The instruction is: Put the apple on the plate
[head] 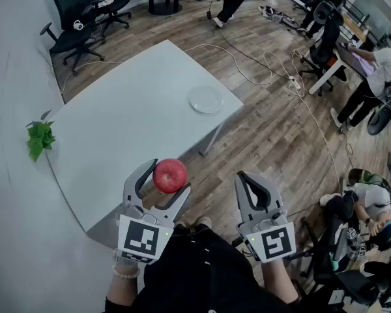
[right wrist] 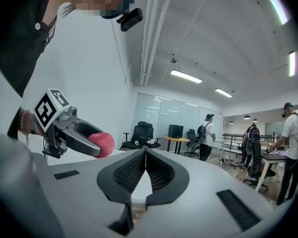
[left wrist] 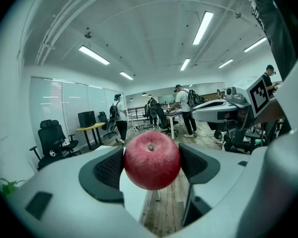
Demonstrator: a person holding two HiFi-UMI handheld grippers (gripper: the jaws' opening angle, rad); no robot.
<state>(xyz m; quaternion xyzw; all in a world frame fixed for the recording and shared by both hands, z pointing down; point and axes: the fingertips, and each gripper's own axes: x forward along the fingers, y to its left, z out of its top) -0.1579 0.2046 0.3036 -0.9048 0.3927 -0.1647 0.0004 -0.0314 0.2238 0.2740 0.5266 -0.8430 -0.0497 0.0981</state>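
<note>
A red apple (head: pixel 170 175) is clamped between the jaws of my left gripper (head: pixel 161 180), held in the air over the near edge of the white table (head: pixel 117 129). In the left gripper view the apple (left wrist: pixel 152 159) fills the gap between the dark pads, stem dimple facing the camera. The white plate (head: pixel 206 100) lies empty near the table's far right corner, well beyond the apple. My right gripper (head: pixel 251 186) hangs beside the left one, off the table's edge, jaws touching with nothing in them; its own view shows the closed pads (right wrist: pixel 145 170) and the apple (right wrist: pixel 103 144) to the left.
A green leafy plant (head: pixel 40 137) sits at the table's left edge by the wall. Office chairs (head: pixel 75 25) stand beyond the table. Cables run across the wooden floor (head: pixel 274 129), and people sit and stand at desks on the right.
</note>
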